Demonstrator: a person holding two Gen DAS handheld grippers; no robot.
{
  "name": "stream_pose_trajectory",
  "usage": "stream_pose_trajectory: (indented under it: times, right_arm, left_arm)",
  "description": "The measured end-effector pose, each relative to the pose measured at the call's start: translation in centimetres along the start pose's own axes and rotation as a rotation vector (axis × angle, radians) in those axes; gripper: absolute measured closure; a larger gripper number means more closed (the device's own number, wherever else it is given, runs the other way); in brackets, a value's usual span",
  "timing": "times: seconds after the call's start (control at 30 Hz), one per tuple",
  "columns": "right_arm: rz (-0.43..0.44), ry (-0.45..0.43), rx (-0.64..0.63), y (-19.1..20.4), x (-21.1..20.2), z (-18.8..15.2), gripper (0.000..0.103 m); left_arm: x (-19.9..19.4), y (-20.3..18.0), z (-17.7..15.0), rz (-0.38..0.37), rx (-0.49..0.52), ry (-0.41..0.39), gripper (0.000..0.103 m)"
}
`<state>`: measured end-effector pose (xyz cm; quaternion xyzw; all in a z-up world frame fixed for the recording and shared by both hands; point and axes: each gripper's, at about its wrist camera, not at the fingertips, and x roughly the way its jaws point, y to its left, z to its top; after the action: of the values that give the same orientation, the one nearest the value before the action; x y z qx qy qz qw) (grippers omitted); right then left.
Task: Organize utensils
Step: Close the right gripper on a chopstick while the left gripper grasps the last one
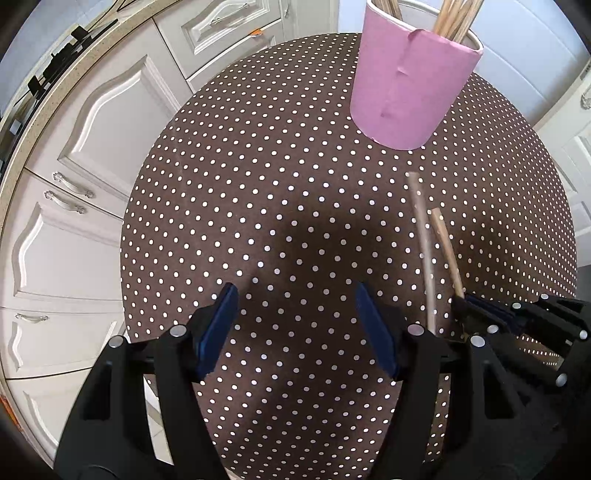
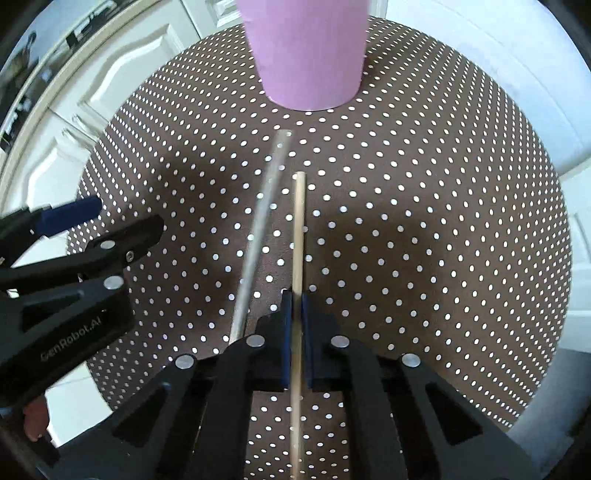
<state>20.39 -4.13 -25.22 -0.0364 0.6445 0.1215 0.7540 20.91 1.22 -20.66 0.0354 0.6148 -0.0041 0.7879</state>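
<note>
The right hand-held gripper (image 2: 295,314) is clenching one chopstick (image 2: 298,236) whose length is pointing to 12 o'clock at the pink cup (image 2: 306,55) on the dotted worktop (image 2: 424,221); the left hand-held gripper (image 1: 295,306) is hanging released, farther off at 9 o'clock

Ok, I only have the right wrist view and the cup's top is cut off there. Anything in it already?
Observer: Yes. In the left wrist view the pink cup holds several wooden sticks, which stand up out of its rim.
Operator: And the left gripper? I only see one finger of it.
Observer: The left gripper is open, with nothing but the dotted tablecloth between its fingers.
</note>
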Motion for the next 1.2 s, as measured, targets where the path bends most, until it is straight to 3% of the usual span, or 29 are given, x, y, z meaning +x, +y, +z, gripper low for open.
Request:
stream_pose_trajectory:
  times: [0.27, 0.47, 0.7, 0.8, 0.93, 1.0, 1.07, 1.17, 1.2]
  right_arm:
    - [-0.010, -0.009, 0.094, -2.7, -0.5, 0.0, 0.099]
    - [-0.009, -0.016, 0.177, -5.4, -1.0, 0.5, 0.099]
    - [-0.010, -0.011, 0.224, -8.7, -1.9, 0.2, 0.099]
    - [-0.014, -0.008, 0.221, -9.1, -2.0, 0.3, 0.099]
    - [-0.022, -0.007, 0.217, -7.8, -1.4, 0.6, 0.099]
    - [-0.022, -0.006, 0.220, -7.4, -1.3, 0.6, 0.099]
    - [-0.024, -0.005, 0.219, -7.3, -1.4, 0.7, 0.099]
    - [-0.028, -0.003, 0.216, -7.2, -1.5, 0.8, 0.099]
    - [-0.029, -0.003, 0.216, -7.2, -1.5, 0.8, 0.099]
  left_arm:
    - [0.2, -1.3, 0.0, -0.097, 0.018, 0.035, 0.037]
    - [0.7, -4.0, 0.0, -0.112, 0.068, 0.059, 0.037]
    - [2.3, -5.9, 0.4, -0.137, 0.053, 0.130, 0.041]
    - [2.4, -6.4, 0.6, -0.123, 0.053, 0.126, 0.050]
    - [3.0, -7.4, 1.2, -0.140, 0.013, 0.143, 0.051]
    - [3.0, -6.5, 1.8, -0.136, -0.017, 0.129, 0.067]
    - [3.1, -4.9, 2.2, -0.134, -0.046, 0.122, 0.075]
    - [3.1, -4.1, 2.3, -0.131, -0.062, 0.111, 0.094]
    - [3.1, -3.8, 2.2, -0.144, -0.065, 0.110, 0.095]
